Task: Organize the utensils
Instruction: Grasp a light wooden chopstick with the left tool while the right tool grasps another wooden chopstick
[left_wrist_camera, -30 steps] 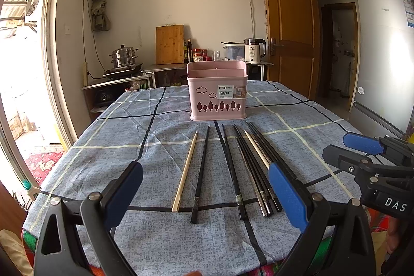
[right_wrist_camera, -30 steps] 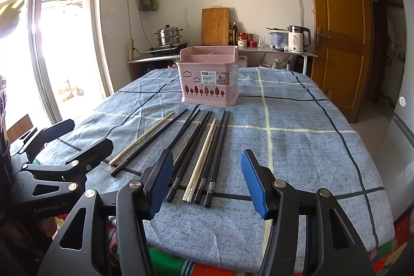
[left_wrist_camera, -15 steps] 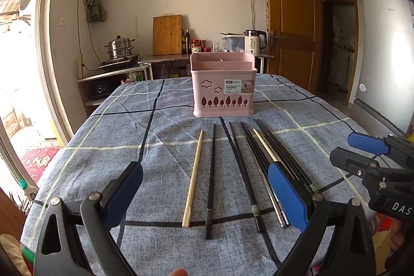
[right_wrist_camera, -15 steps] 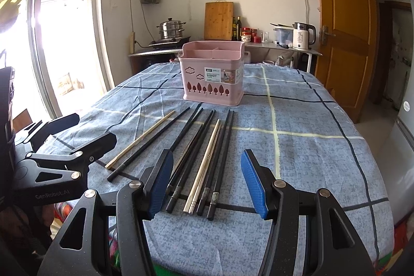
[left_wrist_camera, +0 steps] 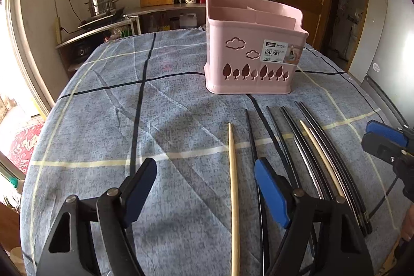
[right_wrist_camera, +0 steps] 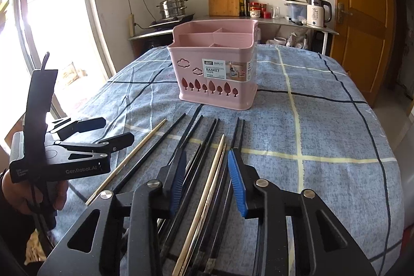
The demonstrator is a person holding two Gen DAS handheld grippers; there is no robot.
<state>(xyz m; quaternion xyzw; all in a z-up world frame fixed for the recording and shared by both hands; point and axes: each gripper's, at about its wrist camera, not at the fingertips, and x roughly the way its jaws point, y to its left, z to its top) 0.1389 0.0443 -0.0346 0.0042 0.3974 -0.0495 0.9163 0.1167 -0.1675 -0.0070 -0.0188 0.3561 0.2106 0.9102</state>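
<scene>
Across the surface, under a blue checked cloth, a pink basket stands upright toward twelve o'clock, its inner compartments showing. Toward six o'clock from it lies a row of chopsticks, tips pointing at the basket: a pale wooden chopstick at the nine o'clock end, a black chopstick just beside it, then a bunch of dark chopsticks with one light one among them. Left gripper hangs over the wooden chopstick, jaws spread, holding nothing. Right gripper hovers above the bunch, jaws spread, touching none that I can tell.
</scene>
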